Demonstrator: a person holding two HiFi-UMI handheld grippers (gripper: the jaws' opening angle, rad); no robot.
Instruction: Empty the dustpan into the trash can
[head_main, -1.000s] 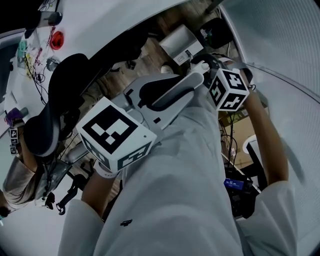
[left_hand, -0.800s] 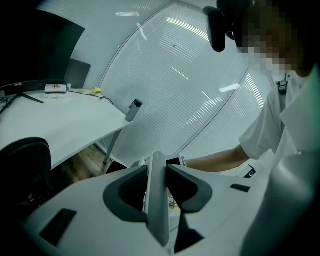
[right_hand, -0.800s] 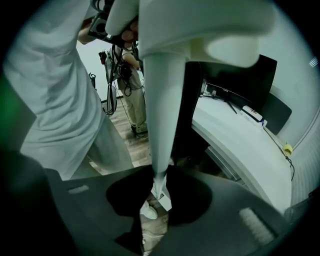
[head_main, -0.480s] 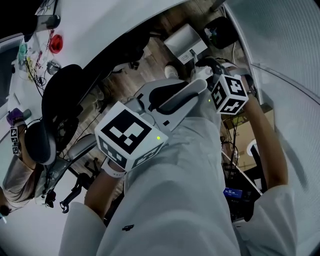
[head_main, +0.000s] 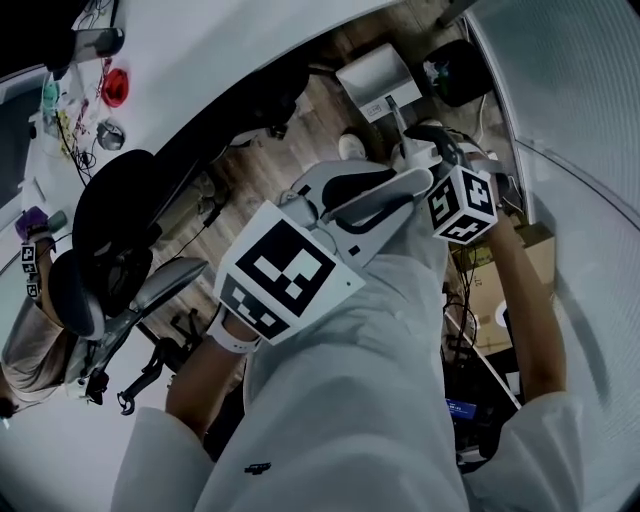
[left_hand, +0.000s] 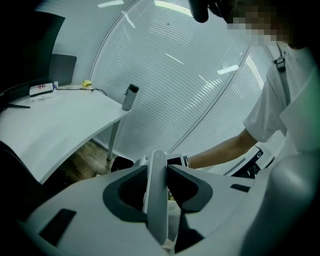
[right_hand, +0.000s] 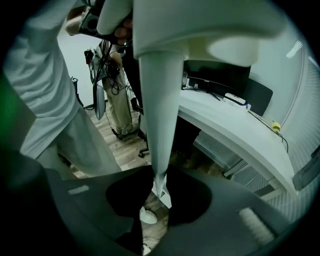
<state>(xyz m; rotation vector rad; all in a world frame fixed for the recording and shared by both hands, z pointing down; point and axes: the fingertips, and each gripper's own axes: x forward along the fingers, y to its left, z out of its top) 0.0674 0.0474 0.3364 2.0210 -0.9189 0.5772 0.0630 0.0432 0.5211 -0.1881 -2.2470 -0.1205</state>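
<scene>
A long pale dustpan handle runs between my two grippers above the person's lap; the pan itself is hidden. My left gripper is shut on the thick part of the handle, with its dark pads pressed on both sides. My right gripper is shut on the handle's thin tapered end, which drops between its jaws. On the wooden floor beyond the grippers stand a white box-shaped bin and a round black one.
A curved white desk arcs across the top left, with a black office chair under it. Another person stands at the far left. A ribbed glass wall curves along the right. Cardboard boxes and cables lie by it.
Both grippers have sunk lower together, still closed on the handle. In the head view the left marker cube has slid right and the right cube down.
</scene>
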